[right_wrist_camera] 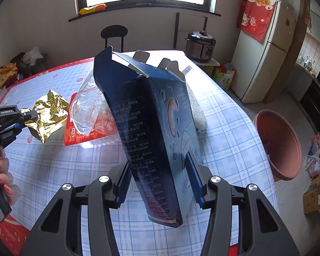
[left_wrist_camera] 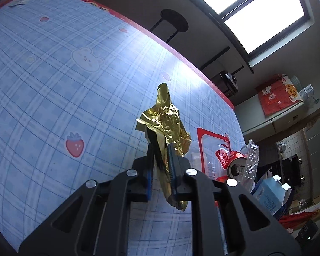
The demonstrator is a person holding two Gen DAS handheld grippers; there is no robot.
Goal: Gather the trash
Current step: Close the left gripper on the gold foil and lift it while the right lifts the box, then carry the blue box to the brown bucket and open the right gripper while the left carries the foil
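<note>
**Two pieces lifted, more left on the table**

The left gripper clenches the gold foil wrapper at centre frame; the right gripper grasps the dark blue carton. Lower right, a red can and clear plastic clamshell await collection on the table.
</note>
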